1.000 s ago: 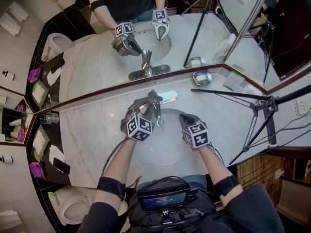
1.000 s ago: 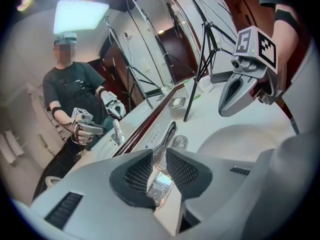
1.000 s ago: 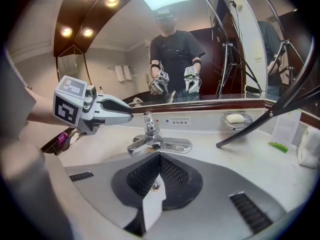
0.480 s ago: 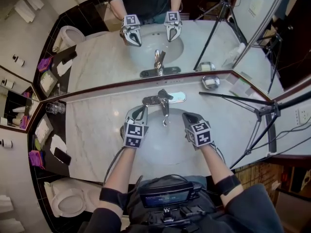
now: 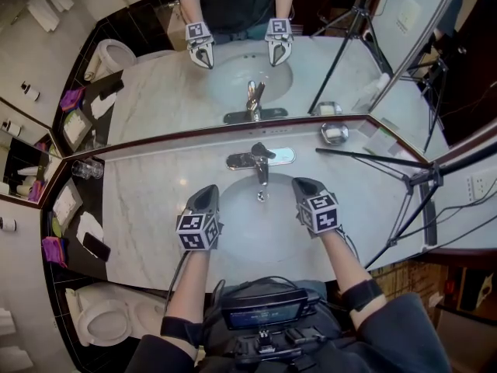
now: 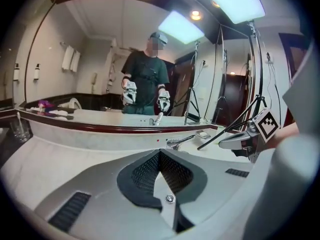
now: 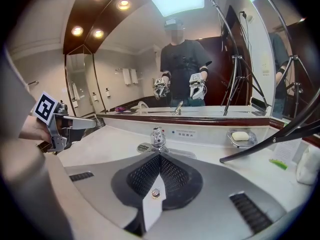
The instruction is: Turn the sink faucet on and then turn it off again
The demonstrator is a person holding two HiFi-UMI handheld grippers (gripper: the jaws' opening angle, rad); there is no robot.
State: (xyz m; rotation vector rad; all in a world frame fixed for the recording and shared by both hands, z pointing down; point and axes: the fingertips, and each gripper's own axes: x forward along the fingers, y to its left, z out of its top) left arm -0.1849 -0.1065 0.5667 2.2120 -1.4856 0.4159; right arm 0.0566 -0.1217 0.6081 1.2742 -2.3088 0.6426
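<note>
The mirror runs along the back, and below it the pale marble worktop spreads wide. Sunk in its middle sits the white sink basin. Off to the right stands a black tripod, one leg reaching out above the worktop. Now the grippers: the left gripper hovers over the basin's left rim, fingers pressed together and holding nothing. The right gripper hangs over the right rim, fingers likewise pressed together and empty. Both are clear of the sink faucet, which stands at the basin's back rim, beyond and between the two, spout out over the bowl. Right of it sits a soap dish with a bar of soap, and at far left a small glass stands by the mirror.
</note>
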